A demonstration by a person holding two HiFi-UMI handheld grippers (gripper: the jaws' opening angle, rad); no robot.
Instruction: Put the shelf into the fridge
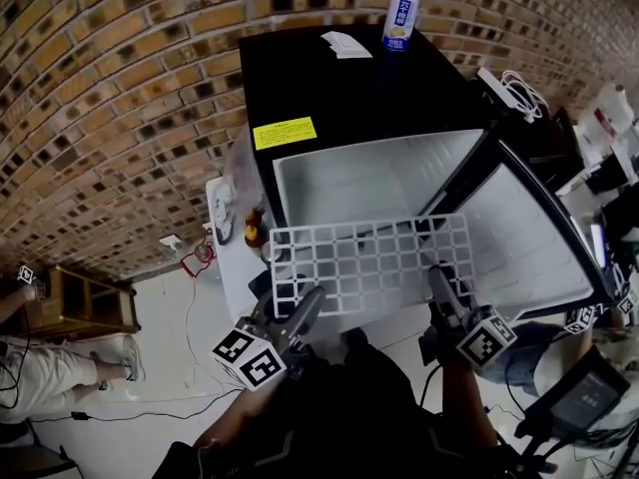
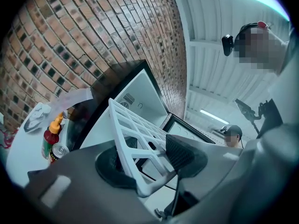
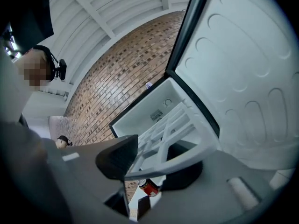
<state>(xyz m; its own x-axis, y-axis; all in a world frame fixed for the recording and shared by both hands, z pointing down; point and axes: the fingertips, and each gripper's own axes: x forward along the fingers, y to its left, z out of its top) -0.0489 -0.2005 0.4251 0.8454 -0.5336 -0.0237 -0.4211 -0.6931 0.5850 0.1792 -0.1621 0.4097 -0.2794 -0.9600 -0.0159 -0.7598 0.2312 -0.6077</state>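
Observation:
A white grid shelf [image 1: 367, 260] hangs level in front of the open black mini fridge [image 1: 329, 88], its far edge at the mouth of the white interior [image 1: 349, 183]. My left gripper [image 1: 308, 305] is shut on the shelf's near left edge, and the shelf [image 2: 135, 129] sits clamped between its dark pads. At the near right edge my right gripper [image 1: 439, 285] is shut on the same shelf [image 3: 180, 125]. The fridge door [image 1: 529, 242] stands swung open to the right.
A blue drink can [image 1: 399, 18] and a white paper [image 1: 346, 44] sit on the fridge top. A small white table [image 1: 222, 230] left of the fridge holds a red bottle [image 2: 49, 136] and a can [image 2: 58, 150]. Cables lie on the floor at left. A seated person's leg [image 1: 45, 372] shows at far left.

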